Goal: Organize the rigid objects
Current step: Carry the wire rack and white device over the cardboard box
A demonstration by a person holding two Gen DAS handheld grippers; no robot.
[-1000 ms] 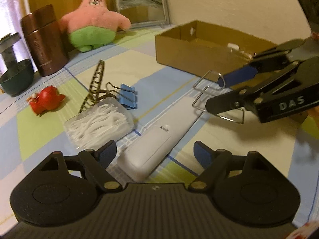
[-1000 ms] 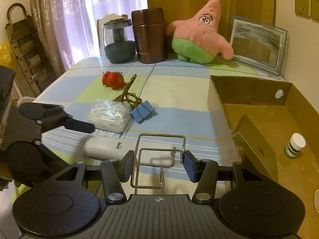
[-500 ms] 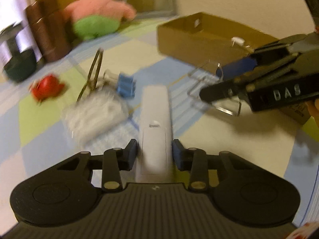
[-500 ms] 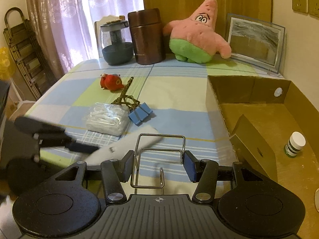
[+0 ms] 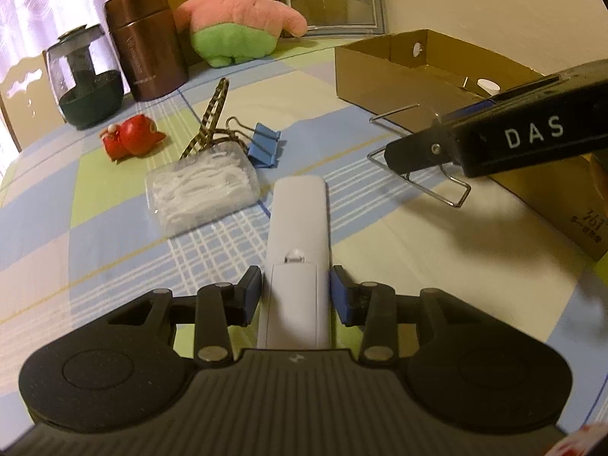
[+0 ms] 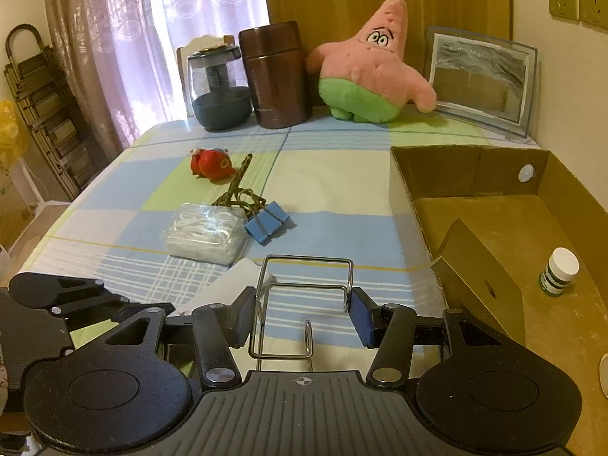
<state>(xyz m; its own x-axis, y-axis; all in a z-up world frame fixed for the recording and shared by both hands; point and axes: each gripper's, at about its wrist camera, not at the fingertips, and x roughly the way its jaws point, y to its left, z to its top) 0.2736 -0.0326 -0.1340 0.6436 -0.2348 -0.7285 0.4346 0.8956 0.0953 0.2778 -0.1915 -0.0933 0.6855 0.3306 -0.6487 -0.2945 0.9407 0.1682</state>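
Note:
A long white remote-like case lies lengthwise between my left gripper's blue pads, and the gripper is shut on its near end. Its far end rests on the checked tablecloth; in the right wrist view only its tip shows beside the left gripper. My right gripper is shut on a bent wire rack, held just above the cloth left of the cardboard box. The left wrist view shows the same rack under the right gripper.
A clear box of floss picks, a blue binder clip, a patterned strap and a red toy lie mid-table. A plush, brown flask, glass pot and picture frame line the back. A small bottle stands in the box.
My left gripper went from open beside the white case to shut on it, and the case now points straight away from me. The right gripper with the rack stayed put.

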